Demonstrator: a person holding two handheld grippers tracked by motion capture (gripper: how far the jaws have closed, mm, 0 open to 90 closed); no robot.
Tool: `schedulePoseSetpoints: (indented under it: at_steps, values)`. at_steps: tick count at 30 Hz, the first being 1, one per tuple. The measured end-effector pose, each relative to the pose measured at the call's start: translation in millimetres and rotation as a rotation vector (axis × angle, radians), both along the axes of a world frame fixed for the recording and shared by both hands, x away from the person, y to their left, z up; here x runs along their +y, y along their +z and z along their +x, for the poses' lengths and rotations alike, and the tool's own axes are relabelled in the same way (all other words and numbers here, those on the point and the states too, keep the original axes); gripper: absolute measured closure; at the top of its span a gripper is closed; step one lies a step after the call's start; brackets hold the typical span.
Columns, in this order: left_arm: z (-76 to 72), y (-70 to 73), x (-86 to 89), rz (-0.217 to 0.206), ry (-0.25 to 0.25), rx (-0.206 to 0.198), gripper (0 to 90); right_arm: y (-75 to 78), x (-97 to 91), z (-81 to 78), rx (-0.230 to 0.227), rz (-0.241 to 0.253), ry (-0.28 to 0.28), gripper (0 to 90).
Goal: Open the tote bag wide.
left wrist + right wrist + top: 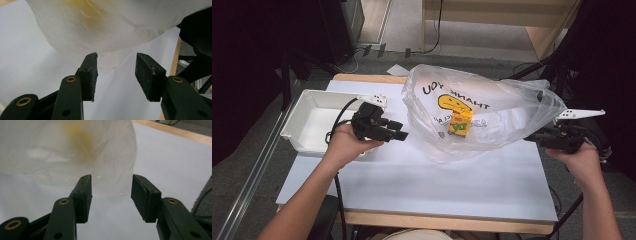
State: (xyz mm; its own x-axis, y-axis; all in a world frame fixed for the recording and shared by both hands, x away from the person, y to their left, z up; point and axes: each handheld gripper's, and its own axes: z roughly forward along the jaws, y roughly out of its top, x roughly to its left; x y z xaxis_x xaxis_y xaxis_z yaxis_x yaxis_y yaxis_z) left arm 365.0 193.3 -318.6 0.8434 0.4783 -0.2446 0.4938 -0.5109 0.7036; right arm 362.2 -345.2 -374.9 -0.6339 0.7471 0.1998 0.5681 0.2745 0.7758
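Note:
A translucent white plastic bag (477,107) printed with a yellow face and "THANK YOU" lies puffed up on the white table (422,180). Inside it stands a small yellow-and-green box (460,123). My left gripper (401,131) hovers just left of the bag, open and empty; in the left gripper view the bag (105,27) bulges close beyond my left gripper (116,72). At the bag's right edge is my right gripper (537,137), also open with nothing between the jaws. From the right gripper view, the bag (65,152) lies just past my right gripper (111,195).
A white rectangular bin (317,120) sits at the table's left edge behind my left hand. The table's wooden front edge (442,222) runs below. Dark equipment and cables surround the table on both sides.

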Motion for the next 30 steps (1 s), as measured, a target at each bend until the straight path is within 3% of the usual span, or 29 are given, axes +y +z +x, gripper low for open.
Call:
schedulePoseSetpoints:
  at_steps: [8, 14, 17, 18, 21, 23, 24, 25, 30]
  values:
    - [7.3, 15.6, 2.9, -0.017, -0.027, -0.007, 59.0, 20.3, -6.8, 17.6, 0.0, 0.018, -0.026, 55.7]
    - [9.7, 28.0, 9.9, -0.031, -0.027, -0.013, 59.7, 26.7, -15.4, 30.4, 0.001, -0.033, -0.015, 59.9]
    - [9.4, 32.2, 12.5, -0.037, -0.02, -0.016, 62.0, 25.5, -24.3, 33.5, 0.014, -0.026, -0.036, 62.5]
    - [8.5, 37.2, 14.8, -0.033, -0.013, -0.045, 64.8, 26.3, -26.7, 34.7, 0.021, -0.012, -0.049, 63.9]
    - [8.9, 43.4, 15.9, -0.043, -0.019, -0.048, 69.6, 31.3, -28.7, 37.0, 0.02, 0.004, -0.063, 68.0]
    - [9.4, 49.8, 15.3, -0.035, -0.027, -0.065, 77.5, 45.9, -26.9, 41.8, 0.003, 0.005, -0.068, 73.2]
    - [10.1, 53.3, 15.3, -0.036, -0.027, -0.068, 77.5, 45.9, -26.9, 41.8, 0.003, 0.005, -0.068, 73.2]
    - [12.2, 60.4, 15.9, -0.043, -0.032, -0.08, 83.0, 57.1, -25.6, 45.6, -0.018, 0.001, -0.073, 78.2]
    - [17.2, 72.5, 14.5, -0.059, -0.043, -0.087, 89.3, 75.8, -27.7, 53.7, -0.025, 0.007, -0.089, 84.8]
